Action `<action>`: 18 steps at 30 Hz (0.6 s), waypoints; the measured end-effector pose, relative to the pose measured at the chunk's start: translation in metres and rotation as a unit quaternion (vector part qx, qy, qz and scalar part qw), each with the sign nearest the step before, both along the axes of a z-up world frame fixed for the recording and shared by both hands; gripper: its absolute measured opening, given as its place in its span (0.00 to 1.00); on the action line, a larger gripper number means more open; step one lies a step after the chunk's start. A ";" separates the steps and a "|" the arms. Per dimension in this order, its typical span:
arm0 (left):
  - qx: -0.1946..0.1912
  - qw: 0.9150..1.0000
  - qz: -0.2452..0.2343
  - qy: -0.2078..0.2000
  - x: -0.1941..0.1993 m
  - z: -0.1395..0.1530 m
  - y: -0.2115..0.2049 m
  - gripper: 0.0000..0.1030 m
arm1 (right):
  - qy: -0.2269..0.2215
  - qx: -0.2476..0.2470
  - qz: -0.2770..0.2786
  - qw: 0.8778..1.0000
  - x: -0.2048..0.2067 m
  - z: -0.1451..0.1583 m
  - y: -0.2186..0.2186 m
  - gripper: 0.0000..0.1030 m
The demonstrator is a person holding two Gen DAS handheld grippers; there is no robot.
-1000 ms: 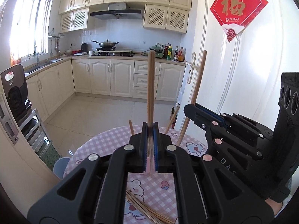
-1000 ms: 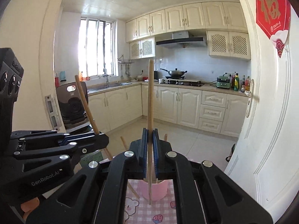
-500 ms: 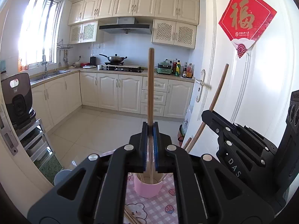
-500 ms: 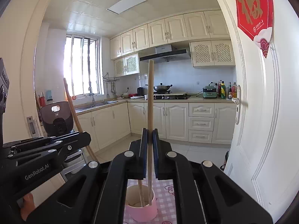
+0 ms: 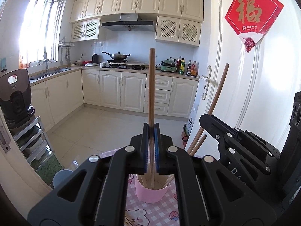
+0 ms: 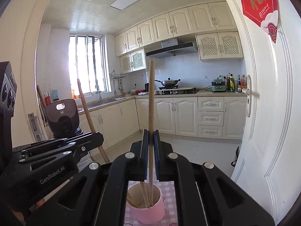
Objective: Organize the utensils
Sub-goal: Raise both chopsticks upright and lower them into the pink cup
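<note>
A pink cup stands on a pink checked tablecloth printed with bears and strawberries, and it already holds several wooden chopsticks leaning against its inner wall; in the right wrist view the same cup shows a pale inside with a few thin sticks crossing in it. The left gripper is clamped on one wooden chopstick, which stands nearly upright between the blue pads, its top well above the jaws and its lower end reaching down into the cup's mouth. The right gripper is likewise closed tight on a second chopstick, upright, with its lower tip inside the cup near the bottom. Each gripper appears in the other's view: the right one sits just beside the cup on the right with its stick slanting up, the left one on the left with its stick leaning away. Both sets of jaws hang directly above the cup, close to its rim. Behind lie a tiled floor, cream kitchen cabinets, a wok on the hob, a sink under the window, a white door with a red paper decoration, and a dark appliance on a metal rack at left. Nothing stands between the sticks and the cup.
</note>
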State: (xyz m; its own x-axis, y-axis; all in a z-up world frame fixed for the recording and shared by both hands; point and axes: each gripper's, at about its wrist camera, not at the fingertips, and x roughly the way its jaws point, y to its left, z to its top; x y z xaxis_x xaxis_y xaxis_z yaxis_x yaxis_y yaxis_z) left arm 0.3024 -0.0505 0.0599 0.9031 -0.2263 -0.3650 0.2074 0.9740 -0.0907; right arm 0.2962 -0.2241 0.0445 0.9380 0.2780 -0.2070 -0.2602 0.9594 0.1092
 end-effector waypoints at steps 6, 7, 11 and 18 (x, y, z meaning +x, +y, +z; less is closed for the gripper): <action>0.011 0.998 -0.036 0.047 0.011 -0.017 -0.002 0.06 | 0.005 -0.005 0.005 1.000 0.001 0.001 0.001 0.04; 0.015 0.998 -0.032 0.049 0.011 -0.020 -0.001 0.06 | 0.006 -0.006 0.005 1.000 0.001 0.001 0.001 0.04; 0.024 0.997 -0.032 0.059 0.011 -0.026 -0.001 0.06 | 0.012 -0.002 0.006 1.000 0.002 0.002 0.000 0.04; 0.032 0.996 -0.045 0.071 0.008 -0.028 -0.003 0.07 | 0.020 -0.007 0.009 1.000 0.000 0.004 0.004 0.04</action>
